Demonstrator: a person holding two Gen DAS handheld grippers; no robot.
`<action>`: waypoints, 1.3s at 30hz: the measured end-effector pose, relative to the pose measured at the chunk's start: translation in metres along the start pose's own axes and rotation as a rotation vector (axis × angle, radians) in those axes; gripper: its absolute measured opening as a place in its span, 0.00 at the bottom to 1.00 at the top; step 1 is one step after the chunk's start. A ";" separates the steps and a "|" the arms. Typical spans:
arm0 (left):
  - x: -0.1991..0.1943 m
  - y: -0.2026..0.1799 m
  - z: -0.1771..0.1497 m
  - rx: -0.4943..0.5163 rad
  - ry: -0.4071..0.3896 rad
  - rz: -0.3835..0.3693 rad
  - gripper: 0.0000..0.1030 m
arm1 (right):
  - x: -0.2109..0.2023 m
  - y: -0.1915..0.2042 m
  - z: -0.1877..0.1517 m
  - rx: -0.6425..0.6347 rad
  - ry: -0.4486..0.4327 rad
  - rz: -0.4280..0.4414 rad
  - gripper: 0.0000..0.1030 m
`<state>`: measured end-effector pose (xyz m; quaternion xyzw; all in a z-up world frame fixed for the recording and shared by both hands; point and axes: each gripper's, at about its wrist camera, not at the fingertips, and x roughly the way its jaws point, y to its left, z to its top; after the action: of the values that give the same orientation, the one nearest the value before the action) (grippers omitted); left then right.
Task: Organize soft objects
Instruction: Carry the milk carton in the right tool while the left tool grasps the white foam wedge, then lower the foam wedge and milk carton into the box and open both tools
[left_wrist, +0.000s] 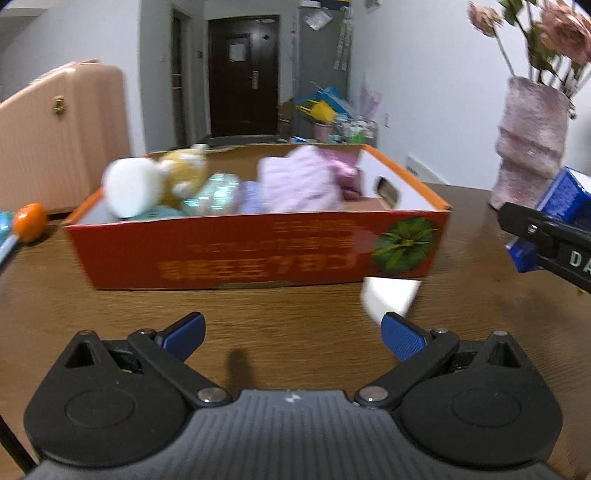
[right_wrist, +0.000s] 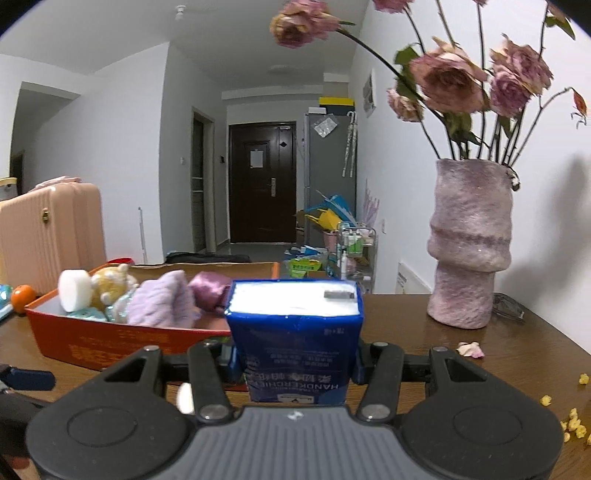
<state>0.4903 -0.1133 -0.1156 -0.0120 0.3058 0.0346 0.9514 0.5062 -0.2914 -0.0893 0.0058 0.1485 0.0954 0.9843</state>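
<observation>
- Left gripper (left_wrist: 293, 334), bottom centre of its view: jaws spread wide with nothing between them, above bare wooden table (left_wrist: 110, 314).
- Right gripper (right_wrist: 293, 363), bottom centre of its view: narrow, clamped on a blue tissue pack (right_wrist: 295, 332), not yet boxed.
- Orange cardboard box (left_wrist: 258, 254), mid-frame: already holds a white sponge (left_wrist: 131, 186), yellow plush (left_wrist: 184, 177) and lilac knit cloth (left_wrist: 295, 181).
- White scrap (left_wrist: 388, 295) lies by the box's right corner, seemingly left to sort.

Even indoor light, motion blur, fisheye bending
</observation>
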 end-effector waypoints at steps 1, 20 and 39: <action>0.004 -0.007 0.002 0.011 0.007 -0.014 1.00 | 0.001 -0.003 0.000 0.004 0.002 -0.005 0.49; 0.011 -0.031 0.021 0.099 -0.025 -0.194 0.29 | 0.013 -0.010 0.001 -0.017 0.015 -0.021 0.49; 0.018 0.098 0.084 -0.073 -0.244 0.048 0.29 | 0.098 0.064 0.039 0.043 0.012 0.057 0.49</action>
<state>0.5462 -0.0104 -0.0583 -0.0352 0.1865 0.0698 0.9793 0.5979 -0.2093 -0.0777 0.0308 0.1562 0.1201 0.9799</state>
